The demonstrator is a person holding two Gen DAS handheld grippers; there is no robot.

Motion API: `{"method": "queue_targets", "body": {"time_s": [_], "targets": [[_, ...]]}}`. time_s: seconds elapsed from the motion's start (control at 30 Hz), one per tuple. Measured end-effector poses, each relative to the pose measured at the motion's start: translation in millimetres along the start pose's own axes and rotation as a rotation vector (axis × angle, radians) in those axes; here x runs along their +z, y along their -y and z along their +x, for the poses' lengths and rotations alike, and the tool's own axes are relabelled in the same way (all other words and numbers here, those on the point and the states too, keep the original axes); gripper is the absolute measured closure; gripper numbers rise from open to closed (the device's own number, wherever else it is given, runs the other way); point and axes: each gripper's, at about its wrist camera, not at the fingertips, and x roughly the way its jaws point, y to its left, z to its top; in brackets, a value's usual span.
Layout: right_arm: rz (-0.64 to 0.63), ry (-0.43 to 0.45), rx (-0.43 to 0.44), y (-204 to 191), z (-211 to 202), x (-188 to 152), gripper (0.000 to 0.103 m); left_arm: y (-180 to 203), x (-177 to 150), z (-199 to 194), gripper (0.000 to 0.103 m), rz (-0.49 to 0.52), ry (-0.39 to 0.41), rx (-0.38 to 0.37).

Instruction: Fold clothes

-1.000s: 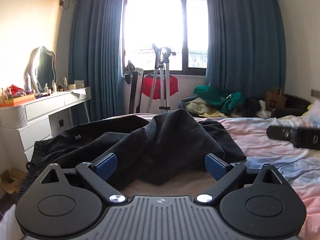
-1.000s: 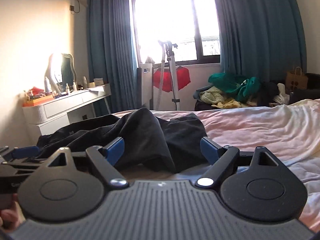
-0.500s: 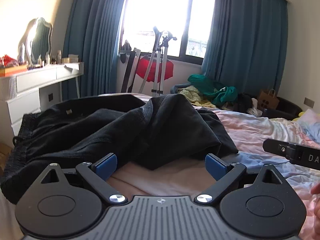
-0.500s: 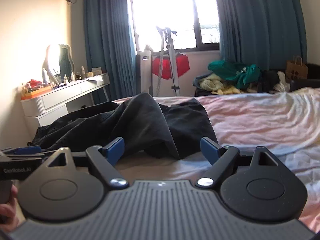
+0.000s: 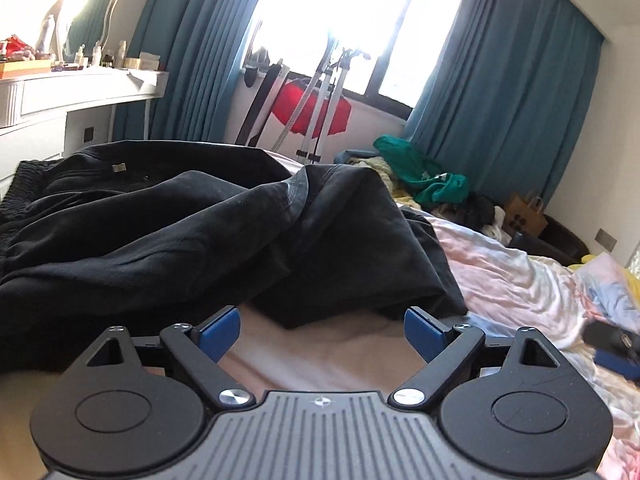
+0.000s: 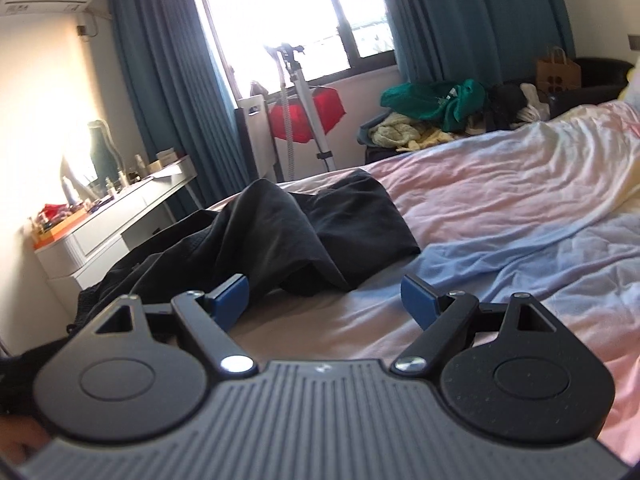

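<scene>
— From where do the two cameras look?
— Each sits low over the bed, behind its own fingers, facing the window.
— What do they share?
— The black garment close ahead, curtains and dressing table.

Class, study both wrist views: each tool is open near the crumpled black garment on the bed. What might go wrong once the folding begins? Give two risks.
1. The black garment lies bunched in overlapping folds, so the left tool may pinch several layers at once and drag the heap instead of one edge.
2. The bedsheet is loose and wrinkled beneath the right tool, so a low grasp could catch sheet along with cloth.
</scene>
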Motion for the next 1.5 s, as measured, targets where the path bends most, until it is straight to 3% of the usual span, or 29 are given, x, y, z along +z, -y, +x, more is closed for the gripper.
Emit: {"method": "queue_targets", "body": {"time_s": [0.13,0.4,0.57,0.63,0.67,0.73,0.77,0.8,0.83,0.87,0.97,1.17,1.33,1.5], "targets": [[0.028,-0.057,-0.078,14.5,11.1,-0.7,0.018,-0.2,29.4,46.4,0.021,0.011,0.004,0.019],[0.118,-0.123,-0.09,47.4,45.2,-7.2,0.018,-2.9,95.5,145.2,0.015,0.019,0.041,0.059],[0.164,-0.162,-0.09,64.1,66.8,-10.4,0.018,-4.5,136.8,206.9,0.017,0.024,0.064,0.085],[0.183,-0.175,-0.089,70.9,75.1,-11.6,0.018,-0.1,147.4,227.0,0.02,0.015,0.022,0.031],[0.195,-0.176,-0.087,74.4,78.5,-12.1,0.018,2.5,151.7,236.7,0.026,0.012,-0.003,0.002],[0.236,-0.175,-0.071,81.8,83.8,-13.1,0.018,11.4,156.3,252.1,0.03,0.045,-0.06,0.002],[0.258,-0.173,-0.063,85.2,85.5,-13.4,0.018,16.5,157.4,256.4,0.042,0.05,-0.078,0.025],[0.275,-0.171,-0.059,87.7,86.3,-13.6,0.018,18.8,159.6,258.5,0.066,0.034,-0.09,0.03],[0.288,-0.168,-0.058,89.8,86.7,-13.8,0.018,21.4,162.3,257.1,0.087,0.015,-0.103,0.004],[0.293,-0.165,-0.06,91.2,86.3,-14.0,0.018,23.9,165.0,255.4,0.093,-0.003,-0.116,-0.023],[0.312,-0.161,-0.072,95.7,82.8,-14.9,0.018,50.0,164.3,225.3,0.095,0.128,-0.076,-0.009],[0.302,-0.119,-0.086,93.8,65.1,-11.5,0.018,101.2,142.3,116.0,0.097,0.362,-0.022,-0.124],[0.287,-0.081,-0.096,93.0,40.1,-7.9,0.018,120.4,69.3,9.9,0.097,0.48,-0.025,-0.234],[0.297,-0.06,-0.091,93.6,19.3,-4.3,0.018,101.7,-31.1,-41.7,0.097,0.411,-0.052,-0.205]]}}
